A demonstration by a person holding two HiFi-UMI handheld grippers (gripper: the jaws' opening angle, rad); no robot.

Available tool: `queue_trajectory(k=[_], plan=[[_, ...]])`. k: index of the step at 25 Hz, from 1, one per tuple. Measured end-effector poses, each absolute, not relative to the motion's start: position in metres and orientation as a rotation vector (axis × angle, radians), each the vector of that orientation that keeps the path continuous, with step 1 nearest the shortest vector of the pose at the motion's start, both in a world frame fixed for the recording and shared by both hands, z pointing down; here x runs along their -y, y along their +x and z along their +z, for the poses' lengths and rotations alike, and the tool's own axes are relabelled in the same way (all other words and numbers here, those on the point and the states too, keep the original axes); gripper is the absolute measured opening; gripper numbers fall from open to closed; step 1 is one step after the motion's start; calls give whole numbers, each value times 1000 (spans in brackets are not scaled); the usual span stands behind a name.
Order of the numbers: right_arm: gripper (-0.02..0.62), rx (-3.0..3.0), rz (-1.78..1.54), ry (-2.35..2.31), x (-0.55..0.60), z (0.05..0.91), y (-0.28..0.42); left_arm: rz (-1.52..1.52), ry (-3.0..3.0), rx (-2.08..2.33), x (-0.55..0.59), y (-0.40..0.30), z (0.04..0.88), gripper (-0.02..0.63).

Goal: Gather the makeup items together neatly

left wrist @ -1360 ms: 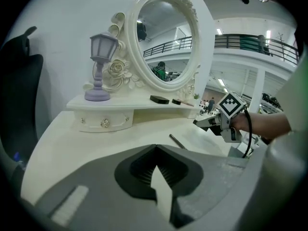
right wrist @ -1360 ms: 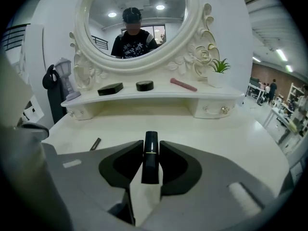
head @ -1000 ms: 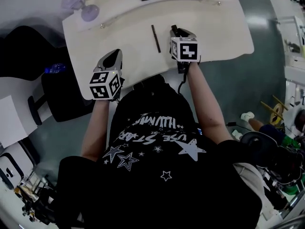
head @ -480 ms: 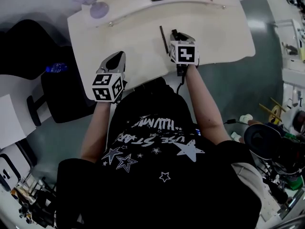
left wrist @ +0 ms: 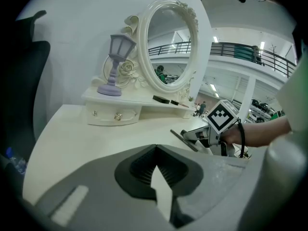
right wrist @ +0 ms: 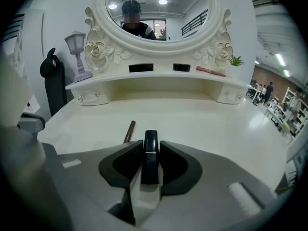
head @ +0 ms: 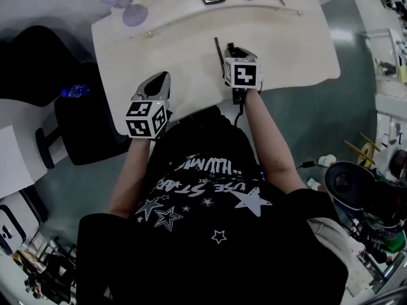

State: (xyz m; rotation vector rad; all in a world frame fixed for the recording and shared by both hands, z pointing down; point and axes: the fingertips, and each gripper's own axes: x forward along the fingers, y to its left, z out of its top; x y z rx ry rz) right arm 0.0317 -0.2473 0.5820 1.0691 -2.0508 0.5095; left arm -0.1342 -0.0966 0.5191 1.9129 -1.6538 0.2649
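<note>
The left hand-held gripper (head: 159,80), shut and empty, hangs over the desk (head: 286,43) at seven o'clock, while the right hand-held gripper (right wrist: 151,144) clamps a dark lipstick (right wrist: 150,160) mid-barrel, probably light, rigid and slick, with a brown cosmetic pencil (right wrist: 129,131) at its eleven o'clock.

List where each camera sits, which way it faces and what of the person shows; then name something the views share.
Head view: on the person's head, looking steeply down at the vanity table; torso, forearms, left gripper, right gripper show.
Left gripper view: on that gripper, facing across the table toward the mirror; its shut jaws and the right forearm show.
Right gripper view: on that gripper, facing the mirror squarely; its jaws clamp a dark lipstick tube.
Shared: the brown pencil lies in all three.
</note>
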Motion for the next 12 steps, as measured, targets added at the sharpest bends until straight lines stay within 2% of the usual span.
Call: queue_trajectory(k=[3,6,12], plan=[[139,2045,506,1072,247,580,31,254,1909,1661,95,-137,518,2],[198,2060,493,1065,249,575,30,236,1900,1672,94,-141,519,2],[262,2141,472,1066,257,547,21,185,1879,1705,88,-154,514,2]])
